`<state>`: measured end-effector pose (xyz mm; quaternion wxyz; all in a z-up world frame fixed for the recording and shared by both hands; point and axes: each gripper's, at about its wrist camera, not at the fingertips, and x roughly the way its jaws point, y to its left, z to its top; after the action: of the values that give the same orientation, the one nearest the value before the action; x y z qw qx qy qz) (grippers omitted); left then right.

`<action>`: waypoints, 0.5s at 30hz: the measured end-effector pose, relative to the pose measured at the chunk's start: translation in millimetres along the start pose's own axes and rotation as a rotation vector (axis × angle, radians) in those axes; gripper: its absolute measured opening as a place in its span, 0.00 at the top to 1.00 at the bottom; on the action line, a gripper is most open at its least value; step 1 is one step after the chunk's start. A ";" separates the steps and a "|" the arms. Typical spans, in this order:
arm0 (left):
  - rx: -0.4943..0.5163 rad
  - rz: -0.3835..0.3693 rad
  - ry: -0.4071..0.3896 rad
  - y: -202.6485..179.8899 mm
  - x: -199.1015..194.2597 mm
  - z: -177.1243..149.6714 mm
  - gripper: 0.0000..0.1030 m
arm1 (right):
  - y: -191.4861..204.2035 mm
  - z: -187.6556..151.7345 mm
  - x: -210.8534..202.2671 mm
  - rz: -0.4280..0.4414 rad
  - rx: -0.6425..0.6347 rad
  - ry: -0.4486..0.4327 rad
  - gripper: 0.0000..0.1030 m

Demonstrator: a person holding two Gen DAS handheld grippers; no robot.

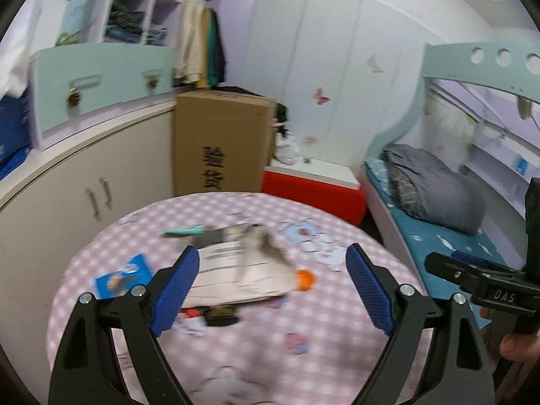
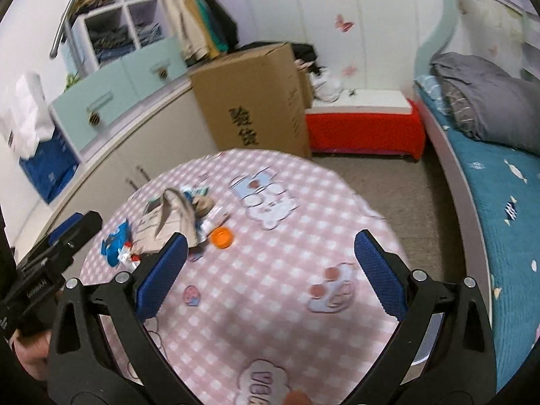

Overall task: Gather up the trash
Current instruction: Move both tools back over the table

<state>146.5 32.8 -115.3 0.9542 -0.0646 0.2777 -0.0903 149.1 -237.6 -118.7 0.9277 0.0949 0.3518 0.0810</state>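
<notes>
A pile of trash lies on a round table with a pink checked cloth [image 1: 256, 344]. In the left wrist view I see a paper bag [image 1: 243, 270], an orange cap [image 1: 305, 279], a blue wrapper [image 1: 121, 275] and a dark wrapper [image 1: 221, 314]. My left gripper [image 1: 271, 287] is open above the table, just short of the paper bag. In the right wrist view the same pile shows left of centre: the paper bag [image 2: 172, 219], the orange cap [image 2: 221, 237] and the blue wrapper [image 2: 116, 241]. My right gripper [image 2: 270, 270] is open and empty over the cloth [image 2: 270, 303], right of the pile.
A tall cardboard box [image 1: 219, 141] stands behind the table beside a beige cabinet [image 1: 77, 195]. A red-sided bench [image 1: 314, 189] and a bed with a teal sheet and grey quilt [image 1: 435, 189] lie to the right. The right gripper's body [image 1: 486, 287] shows at the right edge.
</notes>
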 end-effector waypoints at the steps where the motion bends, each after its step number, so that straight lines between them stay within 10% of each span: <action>1: -0.006 0.010 0.002 6.5 1.2 -0.3 0.16 | 6.1 0.1 7.1 0.005 -0.010 0.013 0.06; 15: -0.035 0.190 0.105 115.5 43.1 -23.0 0.16 | 38.0 -16.6 96.7 -0.025 -0.135 0.174 0.06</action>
<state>185.5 134.8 -176.9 0.9414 -0.0496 0.3337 0.0022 206.3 -177.8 -183.7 0.8988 0.0204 0.4260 0.1009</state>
